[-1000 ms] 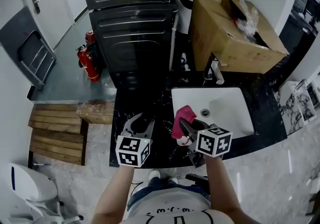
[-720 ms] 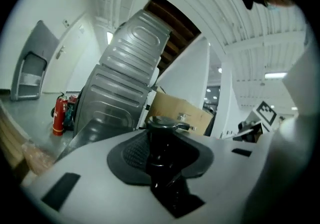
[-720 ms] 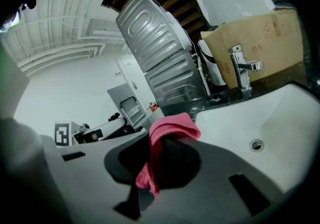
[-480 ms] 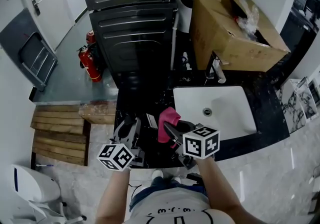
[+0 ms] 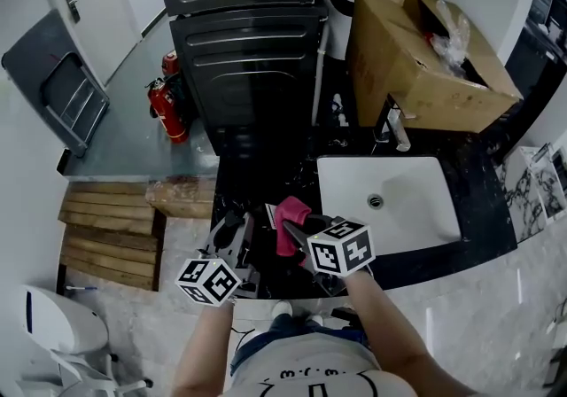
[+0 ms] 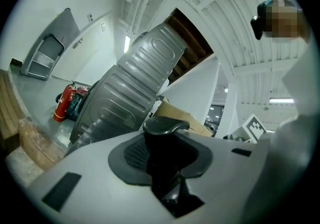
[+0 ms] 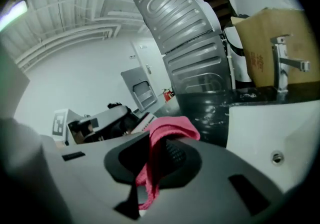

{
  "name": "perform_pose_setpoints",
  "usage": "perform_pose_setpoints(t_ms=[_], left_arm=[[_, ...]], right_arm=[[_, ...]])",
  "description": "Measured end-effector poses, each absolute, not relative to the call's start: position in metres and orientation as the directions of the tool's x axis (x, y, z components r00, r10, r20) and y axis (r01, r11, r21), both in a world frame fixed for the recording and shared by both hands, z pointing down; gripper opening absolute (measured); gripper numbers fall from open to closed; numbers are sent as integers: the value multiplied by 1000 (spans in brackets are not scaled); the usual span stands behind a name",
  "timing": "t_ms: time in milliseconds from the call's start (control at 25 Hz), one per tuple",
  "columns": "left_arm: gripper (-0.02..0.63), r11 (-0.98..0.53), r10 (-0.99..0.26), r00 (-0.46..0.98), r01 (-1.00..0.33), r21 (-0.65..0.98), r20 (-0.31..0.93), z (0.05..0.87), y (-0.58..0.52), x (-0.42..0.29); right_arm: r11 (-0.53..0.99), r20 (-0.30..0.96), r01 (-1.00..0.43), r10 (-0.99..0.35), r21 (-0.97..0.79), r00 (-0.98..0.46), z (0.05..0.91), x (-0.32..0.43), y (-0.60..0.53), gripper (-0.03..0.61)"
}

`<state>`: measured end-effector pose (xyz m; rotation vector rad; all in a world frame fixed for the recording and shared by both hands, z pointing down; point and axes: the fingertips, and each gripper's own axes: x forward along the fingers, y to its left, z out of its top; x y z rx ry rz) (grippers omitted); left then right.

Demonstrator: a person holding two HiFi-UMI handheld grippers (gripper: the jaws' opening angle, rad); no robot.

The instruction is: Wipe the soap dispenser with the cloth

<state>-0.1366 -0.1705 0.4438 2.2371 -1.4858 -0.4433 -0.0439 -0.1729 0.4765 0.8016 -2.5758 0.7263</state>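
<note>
The left gripper is clamped on the soap dispenser, a black bottle with a curved pump head that stands up between the pads. The right gripper is clamped on the pink cloth; a fold bulges out past the pads and a strip hangs down between them.

Both grippers are over the near edge of the black counter, left of the white sink. The left one points away from the person. The right one points to the far left, so the cloth sits at its tip, just right of the left gripper's jaws. In the right gripper view the left gripper lies to the left of the cloth and a bit beyond it. No view shows whether cloth and dispenser touch.

A tap stands at the far rim of the sink, with a cardboard box behind it. A red extinguisher stands on the floor to the far left
</note>
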Motion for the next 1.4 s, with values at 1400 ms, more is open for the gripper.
perform_pose_setpoints(t_ms=[1400], left_arm=[[104, -401, -901, 393, -594, 698, -183, 417, -185, -141]], right_arm=[[592, 447, -716, -562, -369, -696, 470, 11, -209, 48]])
